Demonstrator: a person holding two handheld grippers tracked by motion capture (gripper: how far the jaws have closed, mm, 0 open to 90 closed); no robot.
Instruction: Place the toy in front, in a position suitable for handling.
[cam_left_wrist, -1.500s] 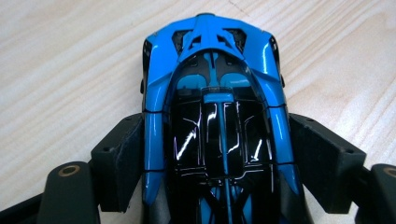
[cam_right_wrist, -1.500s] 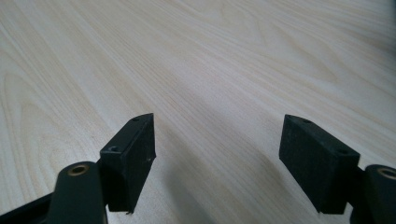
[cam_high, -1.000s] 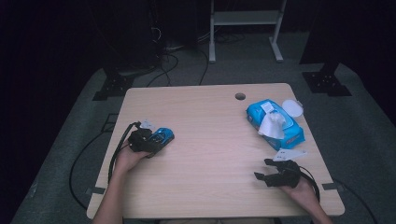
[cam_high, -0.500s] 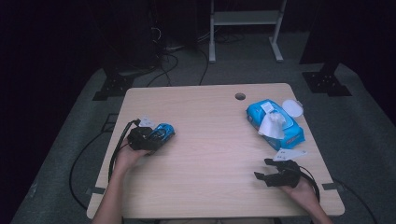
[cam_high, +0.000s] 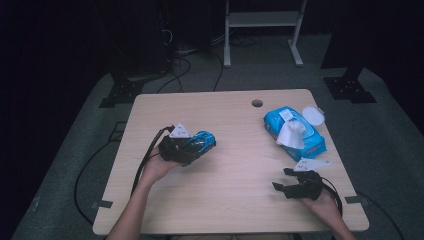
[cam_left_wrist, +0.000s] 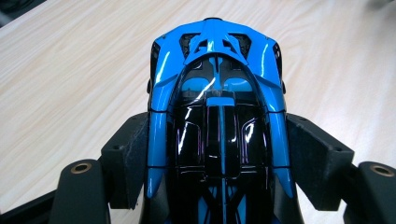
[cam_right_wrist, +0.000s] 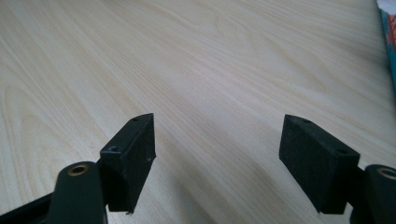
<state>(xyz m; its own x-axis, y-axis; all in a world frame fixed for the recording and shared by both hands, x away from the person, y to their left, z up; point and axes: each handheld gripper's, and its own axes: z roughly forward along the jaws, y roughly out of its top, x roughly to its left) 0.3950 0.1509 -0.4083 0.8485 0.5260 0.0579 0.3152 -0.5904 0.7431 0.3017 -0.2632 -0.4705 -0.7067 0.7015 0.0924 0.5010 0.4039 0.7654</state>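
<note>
A blue and black toy car (cam_high: 199, 142) (cam_left_wrist: 217, 116) sits between the jaws of my left gripper (cam_high: 196, 148) (cam_left_wrist: 217, 161), which is shut on its sides at the left of the wooden table (cam_high: 235, 165). The car is lifted off the tabletop, nose pointing away from the hand. My right gripper (cam_high: 285, 181) (cam_right_wrist: 219, 158) rests near the table's front right edge, open, with nothing between its pads but bare wood.
A blue pack of wet wipes (cam_high: 295, 131) with its white lid flipped open and a wipe sticking out lies at the right back of the table. A cable hole (cam_high: 257, 103) sits near the far edge. Dark floor, cables and stands surround the table.
My left gripper has risen and moved right, toward the table's middle, carrying the toy car. The right gripper has stayed put.
</note>
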